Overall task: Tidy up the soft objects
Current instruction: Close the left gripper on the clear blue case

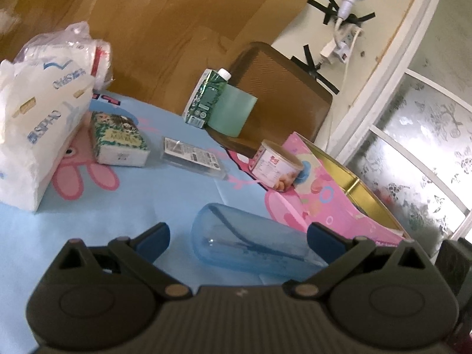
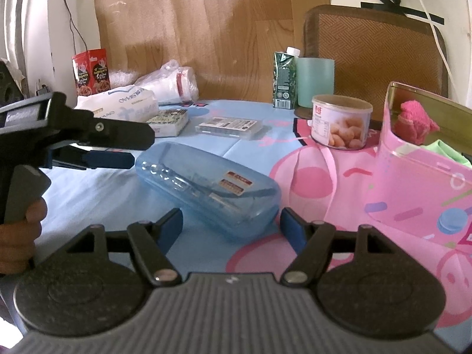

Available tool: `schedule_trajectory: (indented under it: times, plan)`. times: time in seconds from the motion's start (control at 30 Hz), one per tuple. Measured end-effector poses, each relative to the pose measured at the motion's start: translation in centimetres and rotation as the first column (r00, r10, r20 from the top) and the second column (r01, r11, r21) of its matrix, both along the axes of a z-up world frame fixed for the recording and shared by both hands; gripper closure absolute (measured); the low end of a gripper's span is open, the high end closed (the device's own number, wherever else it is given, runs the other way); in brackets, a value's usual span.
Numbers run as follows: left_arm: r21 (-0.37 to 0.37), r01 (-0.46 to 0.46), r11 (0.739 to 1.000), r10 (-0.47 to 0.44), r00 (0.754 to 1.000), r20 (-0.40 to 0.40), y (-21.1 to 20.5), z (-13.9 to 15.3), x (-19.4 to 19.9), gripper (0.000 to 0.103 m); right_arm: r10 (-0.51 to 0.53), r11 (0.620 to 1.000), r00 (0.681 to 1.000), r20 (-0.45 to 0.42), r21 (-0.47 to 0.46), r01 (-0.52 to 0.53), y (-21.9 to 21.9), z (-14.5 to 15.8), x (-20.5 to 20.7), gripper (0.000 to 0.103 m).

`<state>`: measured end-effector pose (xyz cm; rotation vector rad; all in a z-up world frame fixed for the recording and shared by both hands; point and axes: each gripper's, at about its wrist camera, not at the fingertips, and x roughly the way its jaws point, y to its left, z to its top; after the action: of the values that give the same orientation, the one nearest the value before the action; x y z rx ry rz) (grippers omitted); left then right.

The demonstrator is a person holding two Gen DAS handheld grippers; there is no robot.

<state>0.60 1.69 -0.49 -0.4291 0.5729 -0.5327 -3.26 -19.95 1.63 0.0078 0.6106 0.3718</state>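
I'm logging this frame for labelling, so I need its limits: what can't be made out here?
- Pink tin: most of its inside is hidden by its own wall in both views; only a pink cloth and a green scrap show.
- Blue case: contents blurred by tinted plastic.
- Tissue pack: cut off by the left wrist view's edge.
- Snack can: label too small to read.

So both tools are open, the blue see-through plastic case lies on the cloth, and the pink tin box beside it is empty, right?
Not quite: the pink tin box is not empty. The right wrist view shows a pink fuzzy cloth and something green inside it. The rest holds: the left tool and right tool are open, and the blue see-through plastic case lies on the cloth.
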Motion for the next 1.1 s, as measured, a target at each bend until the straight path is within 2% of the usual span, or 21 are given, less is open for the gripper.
schedule_trajectory:
  times: [1.1]
  plan:
    - [0.012, 0.021, 1.000, -0.021, 1.000, -0.015, -0.50, -0.17, 0.18, 0.000, 0.010, 0.999, 1.000, -0.010, 0.033, -0.010, -0.26, 0.01, 0.08, 0.026]
